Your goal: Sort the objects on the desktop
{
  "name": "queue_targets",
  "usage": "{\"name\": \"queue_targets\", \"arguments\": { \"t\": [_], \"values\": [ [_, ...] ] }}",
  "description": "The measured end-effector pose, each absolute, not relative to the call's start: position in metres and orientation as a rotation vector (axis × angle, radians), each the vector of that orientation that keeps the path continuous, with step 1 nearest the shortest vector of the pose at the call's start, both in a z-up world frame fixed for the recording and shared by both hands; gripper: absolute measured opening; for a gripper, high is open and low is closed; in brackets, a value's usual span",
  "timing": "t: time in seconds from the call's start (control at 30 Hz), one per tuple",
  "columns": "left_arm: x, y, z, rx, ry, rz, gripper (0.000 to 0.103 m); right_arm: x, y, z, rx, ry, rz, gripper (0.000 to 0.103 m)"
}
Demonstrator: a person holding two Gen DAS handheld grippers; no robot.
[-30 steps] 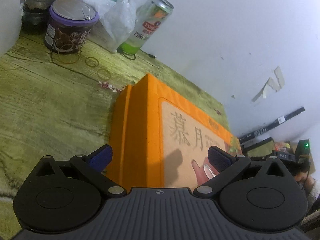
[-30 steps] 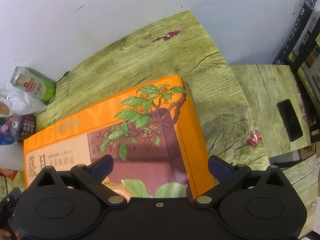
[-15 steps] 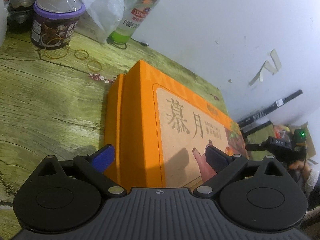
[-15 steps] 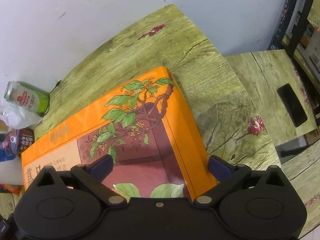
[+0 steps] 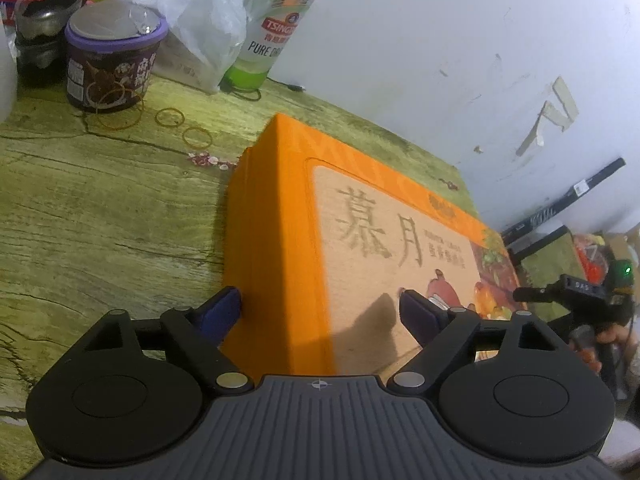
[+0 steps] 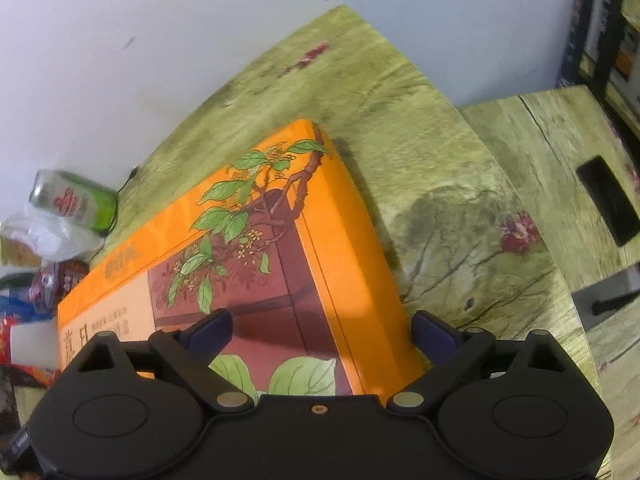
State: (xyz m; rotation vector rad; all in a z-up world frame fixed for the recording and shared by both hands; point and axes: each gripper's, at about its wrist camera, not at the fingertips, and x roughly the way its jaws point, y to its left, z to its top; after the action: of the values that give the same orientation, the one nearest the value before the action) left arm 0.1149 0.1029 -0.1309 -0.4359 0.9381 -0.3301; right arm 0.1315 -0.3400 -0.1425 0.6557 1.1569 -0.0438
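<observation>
an orange gift box (image 5: 360,248) is lying flat on the green wood-grain surface (image 5: 100,220), filling the centre of both frames. the left gripper (image 5: 320,308) and right gripper (image 6: 320,328) are each straddling one end, their fingers closing in from wide. the left gripper's left finger (image 5: 222,310) is now meeting the box's side while the rest are standing clear, so a two-handed lift looks close.
</observation>
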Motion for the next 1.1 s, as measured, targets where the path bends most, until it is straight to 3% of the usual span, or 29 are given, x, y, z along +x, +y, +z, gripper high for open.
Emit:
{"name": "queue_targets", "arguments": {
  "t": [0.83,0.87,0.9,0.93,1.1],
  "values": [
    [0.104,0.094,-0.119,-0.388,0.876,-0.334,0.087,0.133,-0.333,-0.106,0.595,1.09,-0.012,0.094],
    [0.104,0.094,-0.12,-0.397,0.878,-0.35,0.085,0.133,-0.333,-0.105,0.598,1.084,0.0,0.093],
    [0.104,0.092,-0.12,-0.405,0.879,-0.363,0.083,0.134,-0.332,-0.105,0.621,1.079,0.032,0.083],
    [0.104,0.09,-0.119,-0.405,0.879,-0.378,0.082,0.137,-0.33,-0.105,0.643,1.083,0.052,0.08],
    [0.103,0.079,-0.119,-0.376,0.887,-0.385,0.082,0.147,-0.311,-0.102,0.569,1.095,0.072,0.081]
  ]
}}
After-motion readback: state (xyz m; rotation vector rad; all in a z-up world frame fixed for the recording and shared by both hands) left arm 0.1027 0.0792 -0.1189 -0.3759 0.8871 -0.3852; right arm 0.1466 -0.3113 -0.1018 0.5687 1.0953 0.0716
